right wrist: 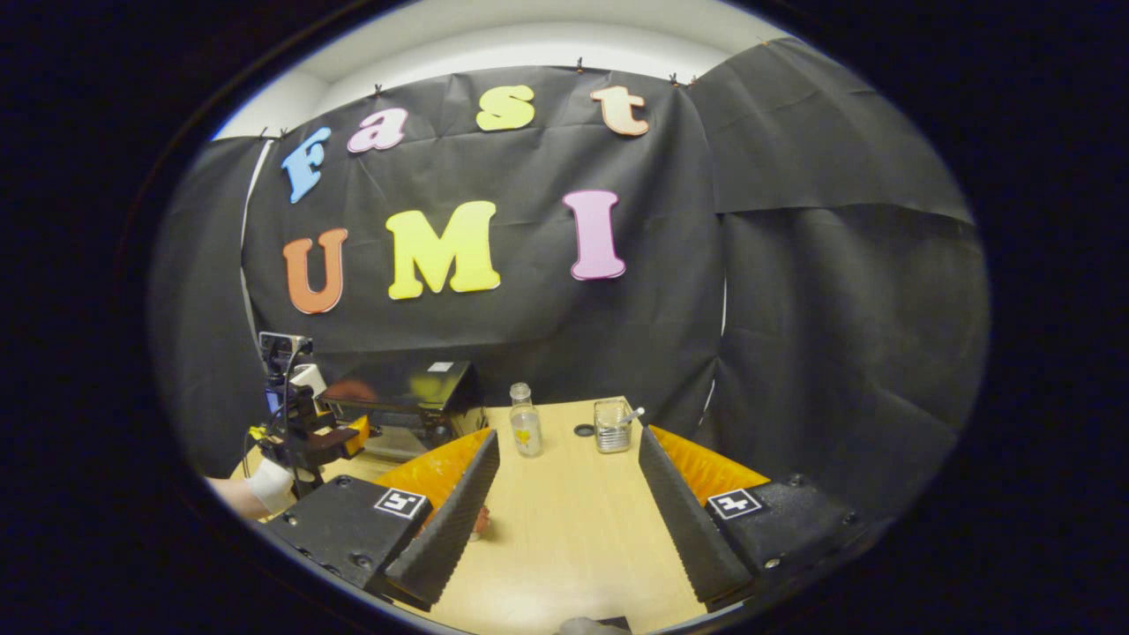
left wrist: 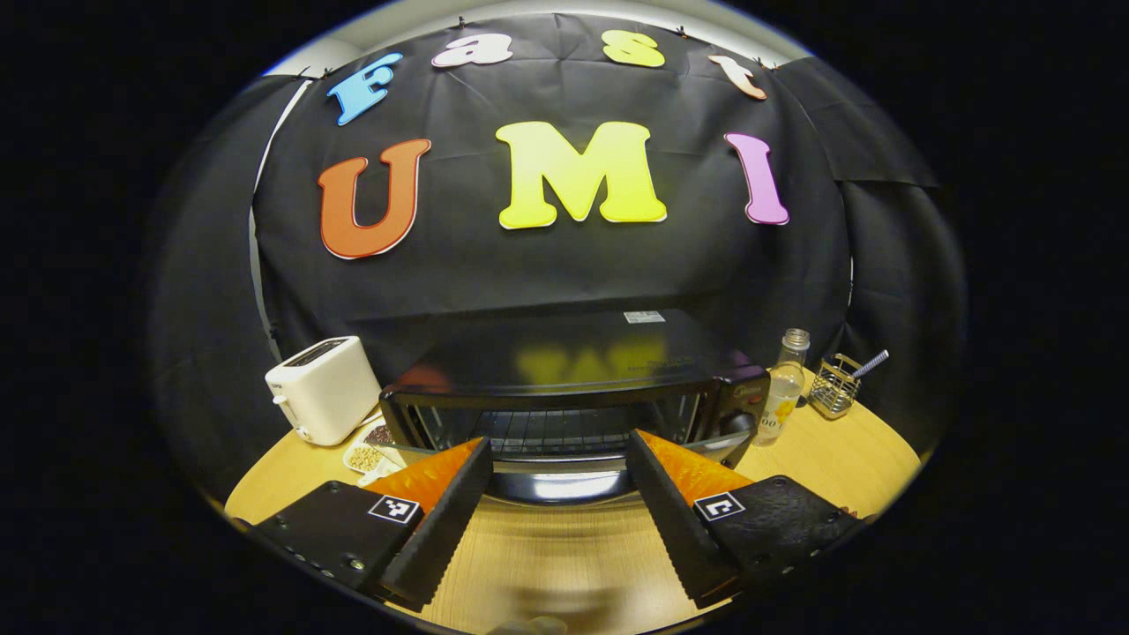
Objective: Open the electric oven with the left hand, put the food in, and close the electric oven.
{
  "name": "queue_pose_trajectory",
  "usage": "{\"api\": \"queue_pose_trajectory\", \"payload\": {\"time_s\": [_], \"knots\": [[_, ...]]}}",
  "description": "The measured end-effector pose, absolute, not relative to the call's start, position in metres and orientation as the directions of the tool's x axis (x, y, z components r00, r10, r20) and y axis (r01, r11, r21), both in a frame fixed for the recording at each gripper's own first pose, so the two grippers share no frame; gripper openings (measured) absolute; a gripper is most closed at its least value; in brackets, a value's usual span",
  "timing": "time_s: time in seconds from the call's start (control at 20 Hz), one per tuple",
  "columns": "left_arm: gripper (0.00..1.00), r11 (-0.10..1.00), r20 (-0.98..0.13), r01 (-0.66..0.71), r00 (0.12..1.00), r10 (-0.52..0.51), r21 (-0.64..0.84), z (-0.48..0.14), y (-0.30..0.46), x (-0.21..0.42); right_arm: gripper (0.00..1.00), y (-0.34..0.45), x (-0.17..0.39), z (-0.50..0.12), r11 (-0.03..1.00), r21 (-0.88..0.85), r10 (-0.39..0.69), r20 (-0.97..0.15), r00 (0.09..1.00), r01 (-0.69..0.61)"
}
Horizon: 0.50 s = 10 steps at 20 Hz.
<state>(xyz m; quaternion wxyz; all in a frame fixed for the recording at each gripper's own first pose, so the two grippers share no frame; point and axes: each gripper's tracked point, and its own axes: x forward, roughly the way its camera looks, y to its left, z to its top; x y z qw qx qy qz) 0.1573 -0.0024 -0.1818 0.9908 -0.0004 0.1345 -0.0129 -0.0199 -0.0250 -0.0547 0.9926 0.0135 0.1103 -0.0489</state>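
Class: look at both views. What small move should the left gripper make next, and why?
Probably ease the left gripper forward and close it on the oven door handle. Its fingers are open, straddling nothing, and the handle lies just ahead between them. The door looks shut, so opening comes first. The right gripper hangs open over the table.

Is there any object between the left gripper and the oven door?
Nothing visible. The open left gripper faces the oven door directly; the toaster and bottle stand off to the sides.
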Motion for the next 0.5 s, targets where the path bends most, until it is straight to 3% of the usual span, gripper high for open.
{"api": "queue_pose_trajectory", "payload": {"time_s": [0.5], "knots": [[0.97, 0.998, -0.422, 0.060, 0.906, -0.044, 0.026, -0.277, 0.002, 0.074, 1.00, 0.003, -0.027, -0.074, 0.998, -0.013, -0.059, -0.242, 0.968, 0.057]]}}
